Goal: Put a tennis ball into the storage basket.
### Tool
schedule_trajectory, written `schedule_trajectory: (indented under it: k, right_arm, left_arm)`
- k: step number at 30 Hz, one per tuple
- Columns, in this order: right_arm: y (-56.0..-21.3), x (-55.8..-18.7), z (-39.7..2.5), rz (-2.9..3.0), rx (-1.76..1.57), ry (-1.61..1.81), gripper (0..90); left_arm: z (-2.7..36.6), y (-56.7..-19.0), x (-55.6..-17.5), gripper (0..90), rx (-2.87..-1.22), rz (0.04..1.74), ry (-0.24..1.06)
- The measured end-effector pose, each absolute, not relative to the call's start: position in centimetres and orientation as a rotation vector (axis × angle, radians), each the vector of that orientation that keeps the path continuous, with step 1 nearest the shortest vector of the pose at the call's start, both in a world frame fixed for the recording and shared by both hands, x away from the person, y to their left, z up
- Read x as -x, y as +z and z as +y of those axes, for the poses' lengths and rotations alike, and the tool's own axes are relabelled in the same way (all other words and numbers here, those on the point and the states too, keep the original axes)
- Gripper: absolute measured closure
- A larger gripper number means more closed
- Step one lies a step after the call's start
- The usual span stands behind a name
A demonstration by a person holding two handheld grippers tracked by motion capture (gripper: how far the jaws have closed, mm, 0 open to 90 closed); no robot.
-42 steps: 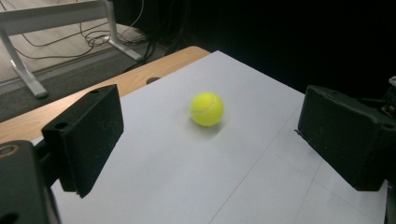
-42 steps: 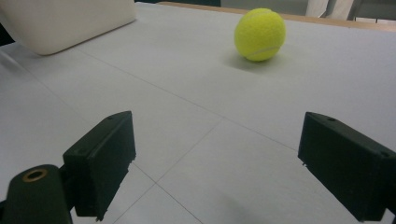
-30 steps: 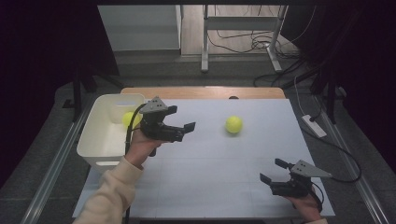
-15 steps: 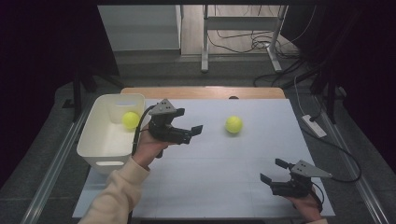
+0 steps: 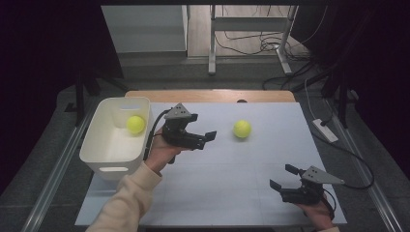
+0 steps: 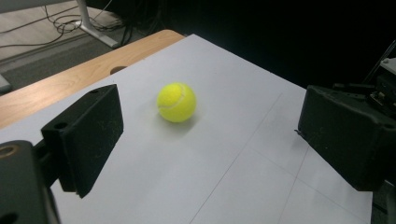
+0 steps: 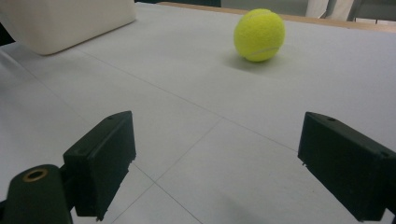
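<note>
L gripper point(image 5: 205, 137) jaws spread wide, empty, aimed at fuzzy yellow tennis ball point(image 5: 242, 129) lying mid-table on white sheet. Second yellow ball point(image 5: 136, 124) sits in white plastic bin point(image 5: 104, 159). R gripper point(image 5: 283, 180) open, idle, near edge. Step: approach. Next, prob.: straddle ball w/ jaws, close.

My two matte black handheld grippers point(image 5: 209, 137) point(image 5: 281, 178) carry grey triangular top plates, trailing black cables; cream knit sleeve point(image 5: 126, 202) on my left arm.
</note>
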State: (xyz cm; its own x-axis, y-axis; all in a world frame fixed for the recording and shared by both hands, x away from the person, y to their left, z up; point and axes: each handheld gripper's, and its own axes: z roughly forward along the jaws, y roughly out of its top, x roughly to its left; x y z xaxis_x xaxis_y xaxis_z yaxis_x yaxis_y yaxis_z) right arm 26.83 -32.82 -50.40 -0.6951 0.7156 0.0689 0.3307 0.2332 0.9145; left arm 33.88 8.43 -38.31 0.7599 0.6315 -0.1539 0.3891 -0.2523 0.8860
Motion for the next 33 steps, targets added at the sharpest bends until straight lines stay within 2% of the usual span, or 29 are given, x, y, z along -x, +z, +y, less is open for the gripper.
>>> schedule_trajectory:
  k: [20,33]
  right_arm:
    - [-50.3,-27.0,-32.7,2.132,-0.989,1.474,10.9]
    - [-50.3,-27.3,-32.3,2.146,-0.974,1.482,10.9]
  left_arm:
    - [6.0,-39.7,-36.9,7.9,-1.934,0.808,0.241]
    - [4.5,-40.0,-38.2,8.0,-1.96,0.825,0.26]
